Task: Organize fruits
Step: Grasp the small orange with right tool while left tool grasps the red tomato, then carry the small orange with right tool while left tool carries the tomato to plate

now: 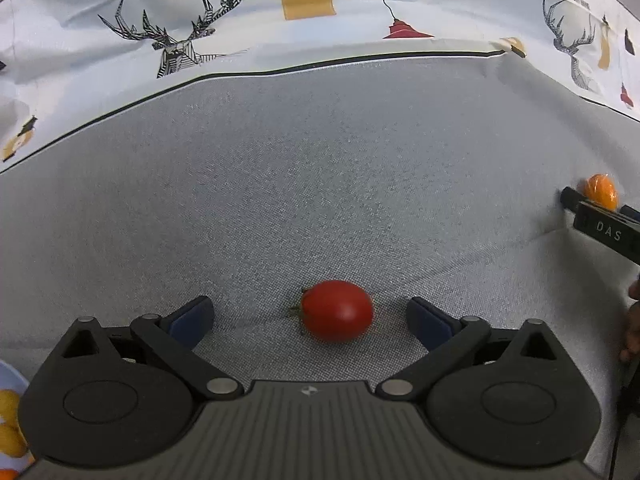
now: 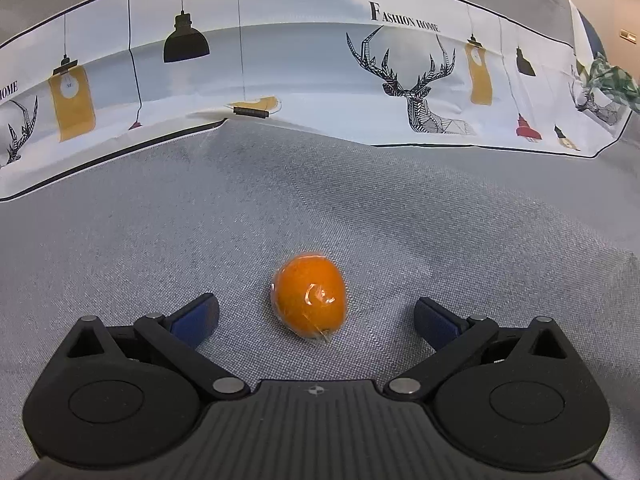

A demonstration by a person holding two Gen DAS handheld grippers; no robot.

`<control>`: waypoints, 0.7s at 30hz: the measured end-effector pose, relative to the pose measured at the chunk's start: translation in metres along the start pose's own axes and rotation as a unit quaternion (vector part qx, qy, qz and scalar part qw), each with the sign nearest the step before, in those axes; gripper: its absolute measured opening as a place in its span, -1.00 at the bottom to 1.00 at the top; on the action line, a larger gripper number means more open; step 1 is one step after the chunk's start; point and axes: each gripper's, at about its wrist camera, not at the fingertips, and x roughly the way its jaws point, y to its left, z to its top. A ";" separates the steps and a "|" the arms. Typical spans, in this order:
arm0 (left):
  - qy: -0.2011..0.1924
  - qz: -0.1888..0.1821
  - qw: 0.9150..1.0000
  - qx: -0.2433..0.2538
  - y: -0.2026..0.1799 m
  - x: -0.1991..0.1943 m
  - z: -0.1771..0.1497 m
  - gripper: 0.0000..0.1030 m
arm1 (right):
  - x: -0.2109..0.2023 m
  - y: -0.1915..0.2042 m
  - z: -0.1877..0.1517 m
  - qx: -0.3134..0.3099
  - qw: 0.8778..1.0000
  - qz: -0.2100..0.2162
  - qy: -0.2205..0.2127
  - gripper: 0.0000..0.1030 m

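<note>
On grey woven cloth [image 1: 320, 184]: smooth oval tomato [image 1: 337, 311], prob. wrapped orange [image 2: 309, 301].

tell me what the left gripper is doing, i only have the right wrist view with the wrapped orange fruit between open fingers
Observer: The left gripper is open around a red tomato lying on the grey cloth; neither pad touches it.
Operator: any container for the fruit
Observer: A plate edge shows at the left gripper's lower left, holding yellow fruits.
Operator: can the left cam see my gripper
Observer: Yes, the right gripper is at its far right edge, at the orange fruit.
</note>
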 end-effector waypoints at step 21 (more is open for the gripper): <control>-0.040 -0.027 0.998 0.036 0.063 -0.247 -0.111 -0.23 | -0.275 0.041 -0.035 0.012 0.989 0.144 0.042 -0.31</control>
